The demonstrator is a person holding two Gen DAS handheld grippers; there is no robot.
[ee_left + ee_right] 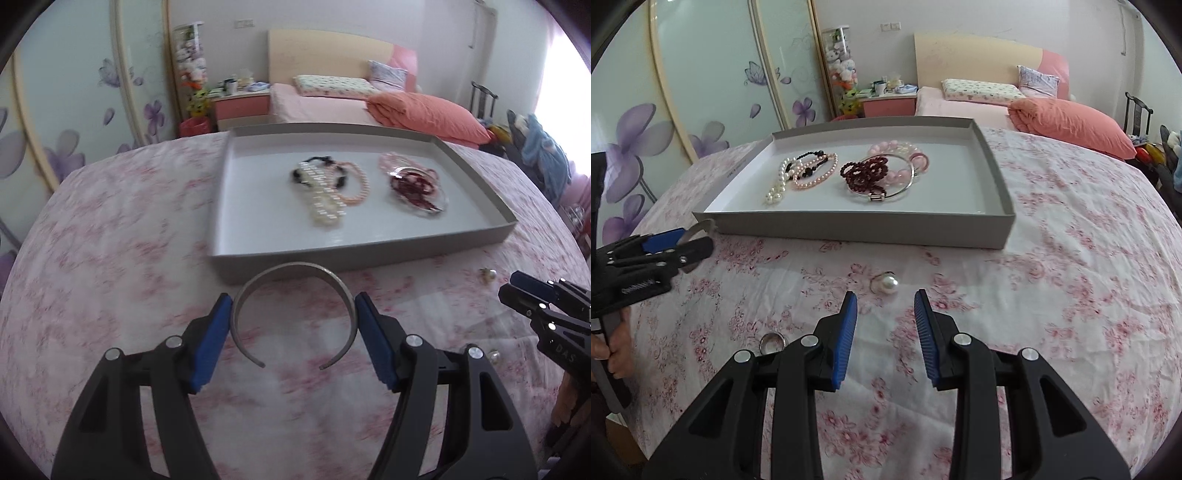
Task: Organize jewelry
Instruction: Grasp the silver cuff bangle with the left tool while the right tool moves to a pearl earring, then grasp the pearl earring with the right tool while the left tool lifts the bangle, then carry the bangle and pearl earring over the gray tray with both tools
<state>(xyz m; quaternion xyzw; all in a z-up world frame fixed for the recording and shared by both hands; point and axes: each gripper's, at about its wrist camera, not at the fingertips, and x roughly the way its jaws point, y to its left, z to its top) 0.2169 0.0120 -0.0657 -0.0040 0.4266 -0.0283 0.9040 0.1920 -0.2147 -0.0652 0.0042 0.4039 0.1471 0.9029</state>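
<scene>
My left gripper (293,301) is shut on a silver open bangle (291,271), its blue pads pressing both sides, just in front of the grey tray (369,253). The tray holds a white pearl strand (777,184), a pink bead bracelet (816,173), dark red beads (864,171), pink beads (905,147) and a silver bangle (897,190). My right gripper (885,299) is open and empty, just behind a pearl ring (888,283) on the cloth. A silver ring (772,341) lies left of it.
The table has a pink floral cloth (1071,295). A bed with an orange quilt (1075,123) stands behind, and floral wardrobe doors (665,110) at the left. A hand (617,354) holds the left gripper's handle.
</scene>
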